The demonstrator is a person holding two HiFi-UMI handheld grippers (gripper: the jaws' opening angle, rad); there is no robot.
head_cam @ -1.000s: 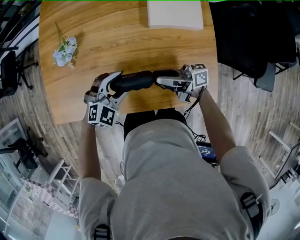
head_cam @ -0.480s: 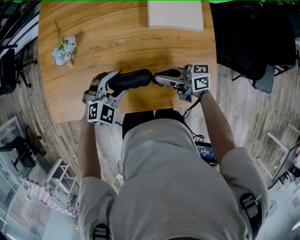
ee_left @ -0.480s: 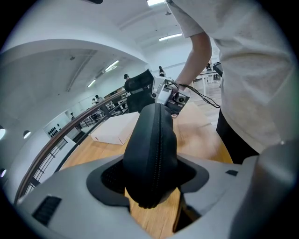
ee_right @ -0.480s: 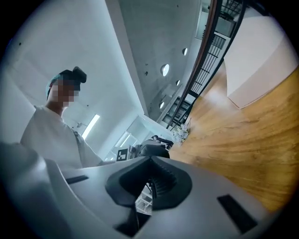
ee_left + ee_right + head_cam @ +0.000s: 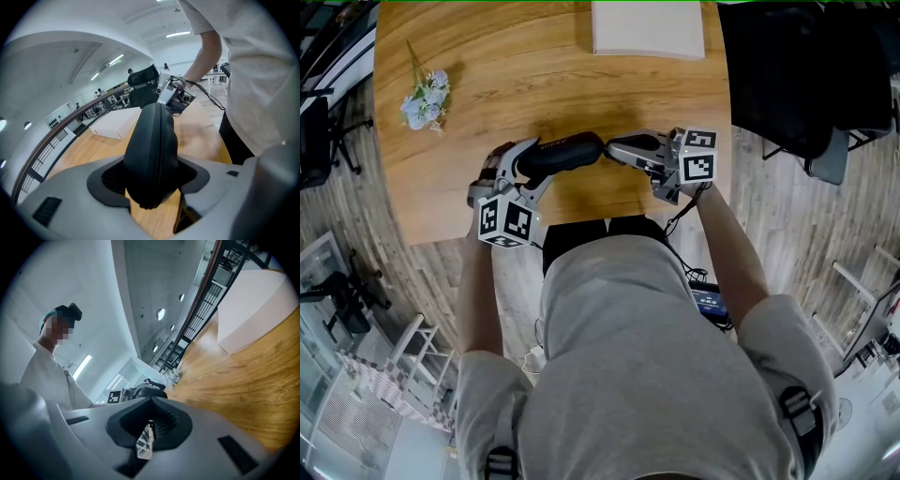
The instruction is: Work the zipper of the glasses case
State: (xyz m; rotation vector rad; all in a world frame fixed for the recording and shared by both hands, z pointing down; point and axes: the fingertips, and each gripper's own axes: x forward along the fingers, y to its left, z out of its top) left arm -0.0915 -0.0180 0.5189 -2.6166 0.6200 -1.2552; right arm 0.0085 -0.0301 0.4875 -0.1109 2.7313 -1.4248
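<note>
Black glasses case (image 5: 567,155): over the wooden table (image 5: 469,56), one end clamped in your left gripper (image 5: 530,171), jaws wide around it. Your right gripper (image 5: 614,150): jaws closed tight, pinching the small silvery zipper pull (image 5: 145,442) at the case's other end.

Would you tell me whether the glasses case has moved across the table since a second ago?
No, not noticeably: the glasses case sits as far from the white box as before.

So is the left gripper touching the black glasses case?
Touching. The left gripper view shows the glasses case wedged in the left gripper, with both dark pads pressed against its sides.
</note>
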